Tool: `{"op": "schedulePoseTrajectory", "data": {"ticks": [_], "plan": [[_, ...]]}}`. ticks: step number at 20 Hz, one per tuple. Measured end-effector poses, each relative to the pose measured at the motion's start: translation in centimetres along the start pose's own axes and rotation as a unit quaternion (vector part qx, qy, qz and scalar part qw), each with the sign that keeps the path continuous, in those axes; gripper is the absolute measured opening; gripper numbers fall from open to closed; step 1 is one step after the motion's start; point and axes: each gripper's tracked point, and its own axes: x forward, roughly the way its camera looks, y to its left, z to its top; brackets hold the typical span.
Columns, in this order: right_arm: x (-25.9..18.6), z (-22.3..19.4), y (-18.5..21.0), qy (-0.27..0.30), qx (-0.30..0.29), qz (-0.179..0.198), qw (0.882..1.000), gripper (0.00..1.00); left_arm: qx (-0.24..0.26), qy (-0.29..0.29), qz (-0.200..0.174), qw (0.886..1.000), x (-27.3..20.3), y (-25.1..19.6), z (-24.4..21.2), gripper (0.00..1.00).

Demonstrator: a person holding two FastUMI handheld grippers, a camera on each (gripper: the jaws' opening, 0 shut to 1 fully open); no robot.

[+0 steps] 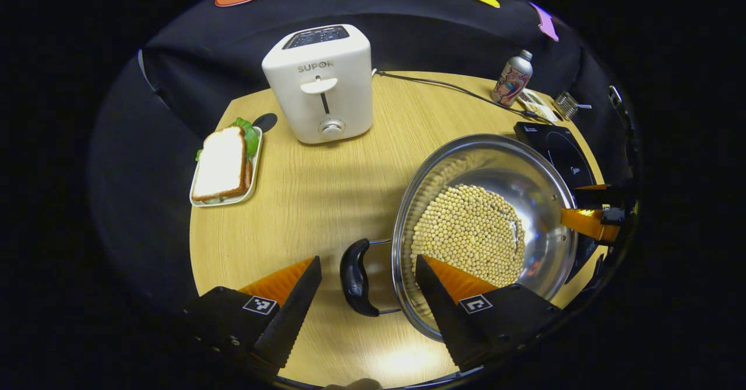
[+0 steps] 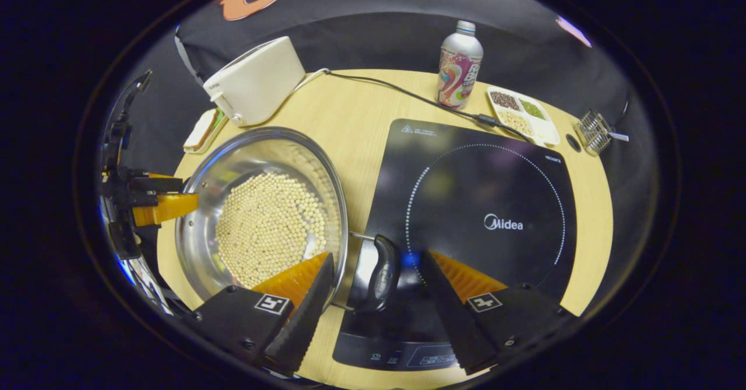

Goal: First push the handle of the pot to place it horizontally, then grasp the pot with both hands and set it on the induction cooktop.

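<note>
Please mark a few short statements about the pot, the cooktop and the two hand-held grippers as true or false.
1. The pot holds pale round beans. True.
2. The pot sits centred on the cooktop. False: it is beside the cooktop over the table; one handle overhangs the cooktop's edge.
3. The left hand-held gripper is open with a pot handle between its fingers. True.
4. The right hand-held gripper is shut on a handle. False: it is open, its fingers either side of the handle.
5. The toaster stands on the cooktop. False: it stands on the table, near a sandwich plate.
</note>
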Motion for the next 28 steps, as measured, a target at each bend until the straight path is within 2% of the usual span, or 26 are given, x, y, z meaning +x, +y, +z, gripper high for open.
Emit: {"op": "schedulePoseTrajectory", "data": {"ticks": [4,5,6,7,8,9,10,11,12,13,15,16,17,19,20,21,22,24,28], "plan": [[0.1,0.0,-0.1,0.008,-0.001,-0.012,1.0,0.92,-0.004,0.011,-0.002,1.0,1.0,-0.1,-0.2,0.98],[0.2,-0.1,-0.1,0.014,-0.001,-0.018,1.0,0.96,-0.004,0.014,-0.007,1.0,1.0,-0.8,0.2,0.97],[0.2,-0.1,-0.1,0.019,-0.002,-0.023,1.0,0.93,-0.005,0.02,-0.007,1.0,1.2,-0.9,0.0,0.97],[0.3,0.0,-0.1,0.026,0.001,-0.026,0.999,0.95,-0.006,0.024,-0.007,1.0,1.3,-1.1,-0.2,0.83],[0.3,0.2,-0.1,0.032,0.01,-0.029,0.999,0.95,-0.008,0.027,-0.007,1.0,1.6,-1.0,-0.3,0.77],[0.3,0.2,-0.2,0.038,0.023,-0.033,0.998,0.9,-0.012,0.032,-0.014,0.999,1.8,-1.4,-0.6,0.72],[0.3,0.5,-0.3,0.044,0.039,-0.036,0.998,0.87,-0.016,0.036,-0.019,0.999,2.0,-1.8,-0.7,0.73],[0.3,0.8,-0.4,0.049,0.05,-0.039,0.997,0.78,-0.021,0.036,-0.029,0.999,2.2,-2.3,-0.7,0.7],[0.5,0.5,-0.5,0.055,0.062,-0.039,0.996,0.75,-0.024,0.04,-0.032,0.998,2.3,-2.7,-0.8,0.7],[0.3,0.6,-0.3,0.06,0.062,-0.037,0.996,0.63,-0.027,0.039,-0.029,0.998,2.4,-2.7,-0.7,0.6],[0.1,0.6,-0.4,0.063,0.052,-0.03,0.996,0.64,-0.031,0.039,-0.032,0.998,2.3,-2.7,-0.8,0.77],[0.3,0.6,-0.5,0.064,0.053,-0.029,0.996,0.63,-0.041,0.038,-0.035,0.998,2.4,-2.7,-0.7,0.58],[0.4,0.6,-0.5,0.063,0.051,-0.029,0.996,0.6,-0.052,0.039,-0.037,0.997,2.3,-2.8,-0.8,0.63],[0.4,0.7,-0.6,0.056,0.057,-0.024,0.996,0.6,-0.065,0.044,-0.039,0.996,2.1,-2.9,-1.0,0.6],[0.2,0.5,-0.5,0.058,0.062,-0.021,0.996,0.58,-0.066,0.046,-0.035,0.996,1.8,-2.9,-1.0,0.7],[0.1,0.4,-0.5,0.057,0.066,-0.018,0.996,0.57,-0.062,0.042,-0.029,0.997,1.6,-2.8,-1.0,0.58],[-0.3,0.5,-0.4,0.05,0.068,-0.012,0.996,0.53,-0.063,0.036,-0.023,0.997,1.1,-2.6,-0.7,0.58],[-1.5,1.1,-0.3,0.031,0.058,-0.005,0.998,0.55,-0.065,0.027,-0.016,0.997,-0.4,-2.7,-0.3,0.58],[-4.0,2.0,-1.0,0.009,0.055,0.009,0.998,0.53,-0.057,0.007,-0.005,0.998,-3.3,-3.4,1.1,0.58]]}}
